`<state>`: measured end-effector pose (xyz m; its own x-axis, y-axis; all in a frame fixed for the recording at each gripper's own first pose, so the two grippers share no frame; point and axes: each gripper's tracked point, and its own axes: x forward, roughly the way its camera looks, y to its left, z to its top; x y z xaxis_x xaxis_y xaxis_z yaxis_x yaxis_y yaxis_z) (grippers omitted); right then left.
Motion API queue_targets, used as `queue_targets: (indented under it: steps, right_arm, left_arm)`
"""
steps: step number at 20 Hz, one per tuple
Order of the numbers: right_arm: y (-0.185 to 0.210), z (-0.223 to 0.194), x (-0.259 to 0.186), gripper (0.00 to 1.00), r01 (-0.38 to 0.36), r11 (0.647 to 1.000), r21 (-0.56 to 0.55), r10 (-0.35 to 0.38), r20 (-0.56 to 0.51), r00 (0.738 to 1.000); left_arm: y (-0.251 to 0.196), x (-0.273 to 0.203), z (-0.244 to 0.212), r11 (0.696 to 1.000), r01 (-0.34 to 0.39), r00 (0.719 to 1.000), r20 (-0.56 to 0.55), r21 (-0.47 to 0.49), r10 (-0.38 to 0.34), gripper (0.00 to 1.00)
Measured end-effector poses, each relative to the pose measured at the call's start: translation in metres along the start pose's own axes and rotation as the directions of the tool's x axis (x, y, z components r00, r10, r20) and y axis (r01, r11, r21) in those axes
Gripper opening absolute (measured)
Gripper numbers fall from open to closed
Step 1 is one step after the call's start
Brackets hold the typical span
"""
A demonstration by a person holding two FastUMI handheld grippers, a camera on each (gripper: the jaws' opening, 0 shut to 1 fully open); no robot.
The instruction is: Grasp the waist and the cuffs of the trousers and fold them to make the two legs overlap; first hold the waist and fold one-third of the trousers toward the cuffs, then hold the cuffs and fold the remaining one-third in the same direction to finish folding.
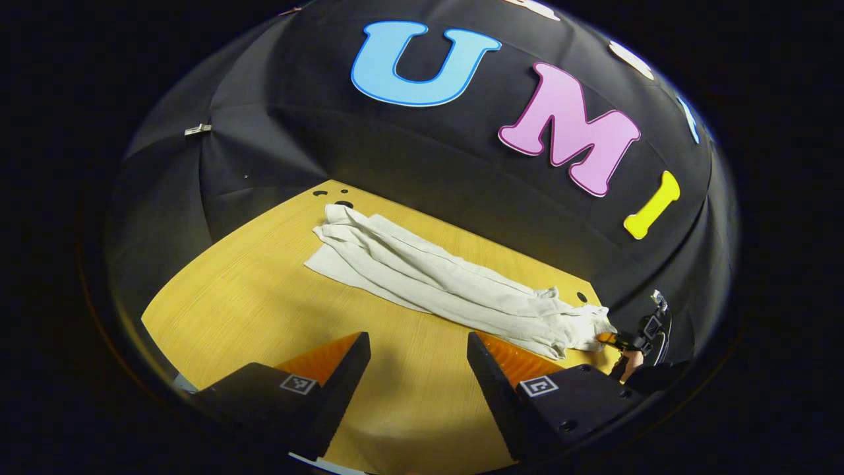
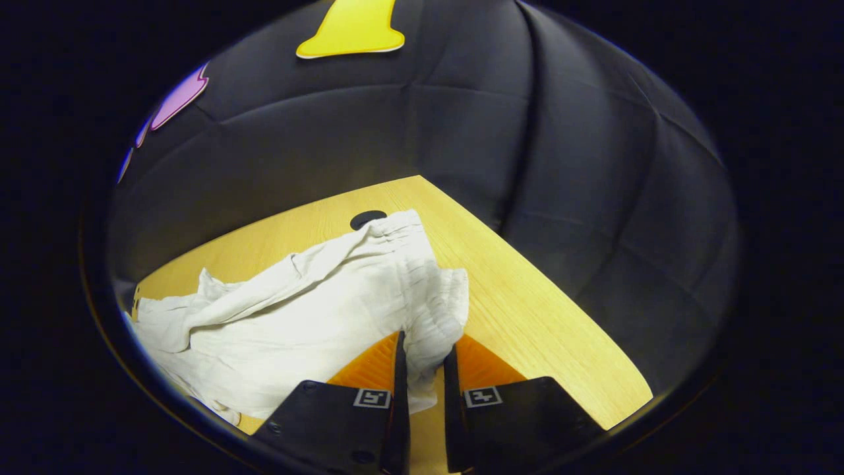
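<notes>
White trousers [image 1: 435, 277] lie stretched in a long crumpled strip across the wooden table [image 1: 250, 297]. In the left gripper view my left gripper [image 1: 419, 353] hovers open above bare wood, just short of the strip's near side, with nothing between its fingers. The other gripper [image 1: 636, 340] shows far right, at the trousers' gathered end. In the right gripper view my right gripper [image 2: 425, 343] is shut on the gathered waist edge of the trousers [image 2: 310, 316], with cloth pinched between both fingers. The flatter cuff end [image 1: 333, 227] rests far left.
Round black holes [image 1: 343, 204] mark the table near the cuff end, and another hole [image 2: 368, 219] sits just behind the waist. The table's right edge [image 2: 547, 297] runs close beside the right gripper. The booth's black cloth wall stands close behind the table.
</notes>
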<state>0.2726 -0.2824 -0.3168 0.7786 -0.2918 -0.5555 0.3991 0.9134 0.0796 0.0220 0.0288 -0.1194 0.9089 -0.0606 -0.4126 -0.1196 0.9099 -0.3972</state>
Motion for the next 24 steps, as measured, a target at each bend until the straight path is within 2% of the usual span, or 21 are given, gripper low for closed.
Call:
queue_targets:
  steps: [1,2,3,7,9,12,16,19,20,24]
  right_arm:
    - [0.003,0.002,0.002,0.19,-0.006,1.000,0.002,0.006,0.004,1.000]
    - [0.004,0.007,-0.002,0.18,-0.014,1.000,0.009,0.014,0.010,1.000]
    - [0.004,0.013,-0.007,0.18,-0.012,1.000,0.015,0.012,0.011,1.000]
    - [0.024,0.060,-0.039,0.18,-0.030,0.999,-0.024,0.032,0.091,0.995]
    - [0.040,0.088,-0.065,0.18,-0.030,0.999,-0.044,0.036,0.144,0.989]
    - [0.059,0.110,-0.107,0.18,-0.085,0.995,-0.050,0.094,0.211,0.973]
    - [0.069,0.104,-0.160,0.18,-0.193,0.981,-0.034,0.195,0.215,0.957]
    - [0.078,0.085,-0.186,0.18,-0.271,0.962,0.013,0.263,0.210,0.942]
    - [0.079,0.089,-0.167,0.18,-0.292,0.956,0.016,0.283,0.193,0.940]
    - [0.078,0.075,-0.162,0.18,-0.317,0.948,0.020,0.314,0.089,0.945]
  left_arm:
    - [0.001,-0.002,0.002,1.000,0.002,1.000,0.005,-0.003,-0.002,0.96]
    - [0.002,-0.003,0.001,1.000,0.001,1.000,0.004,-0.008,-0.001,0.92]
    - [0.004,-0.004,0.000,1.000,0.000,1.000,-0.003,-0.015,0.000,0.96]
    - [0.010,-0.004,0.000,0.999,0.007,1.000,-0.019,-0.053,-0.008,0.96]
    - [0.020,-0.002,0.004,0.996,-0.028,1.000,-0.011,-0.082,0.028,0.96]
    - [0.033,-0.002,0.008,0.992,-0.034,0.999,0.008,-0.119,0.035,0.96]
    - [0.053,0.002,0.010,0.991,-0.021,0.999,0.041,-0.132,0.027,0.96]
    - [0.073,0.009,0.006,0.981,-0.036,0.998,0.039,-0.193,0.044,0.96]
    - [0.081,0.009,0.002,0.976,-0.034,0.998,0.042,-0.213,0.044,0.96]
    - [0.122,0.012,-0.012,0.970,-0.086,0.995,0.027,-0.226,0.095,0.96]
